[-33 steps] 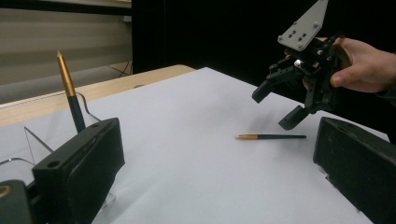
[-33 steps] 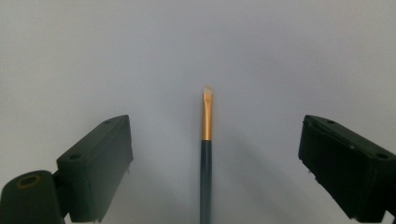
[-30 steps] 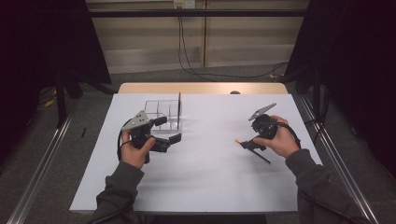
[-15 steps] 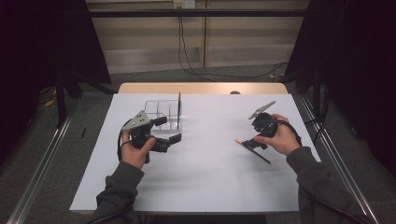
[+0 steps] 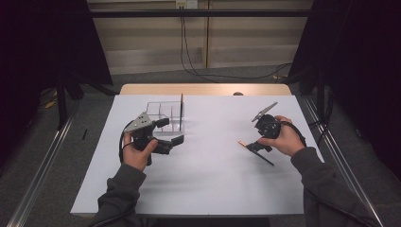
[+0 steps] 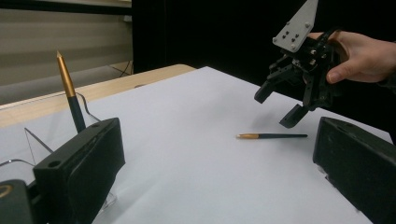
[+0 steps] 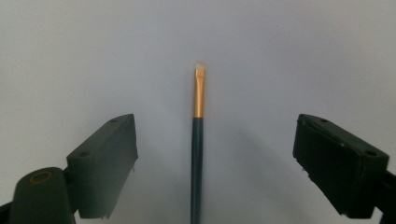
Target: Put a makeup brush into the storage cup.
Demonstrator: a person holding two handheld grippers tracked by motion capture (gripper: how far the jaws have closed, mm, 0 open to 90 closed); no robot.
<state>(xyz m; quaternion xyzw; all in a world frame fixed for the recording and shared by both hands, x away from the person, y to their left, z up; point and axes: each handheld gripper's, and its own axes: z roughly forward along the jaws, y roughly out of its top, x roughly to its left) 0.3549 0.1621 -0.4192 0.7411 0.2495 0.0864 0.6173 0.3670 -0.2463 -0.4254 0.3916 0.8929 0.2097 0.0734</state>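
Right claw (image 7: 205,154) hangs just above the worktop (image 5: 208,175) with its jaws spread wide, one on each side of a thin brush (image 7: 198,154) that lies flat on the white sheet. The dark handle runs up the middle of the gap and the gold ferrule and pale tip point away from the claw, yet neither pad touches it. In the left claw view the same brush (image 6: 271,136) lies just below the right claw (image 6: 285,105), which tilts down toward it.

Left claw (image 6: 210,158) is also spread and holds nothing. It waits well to the side of the right one, just beside a clear holder (image 5: 163,113) with several compartments. A second brush (image 6: 70,93) with a gold, pointed end stands upright in that holder, just ahead of the left claw's near jaw.

As a judgement, one brush is already stowed and the loose one has yet to be picked up. The right claw is lined up for the grasp, so closing, lifting, carrying across to the holder and dropping it in upright all remain.
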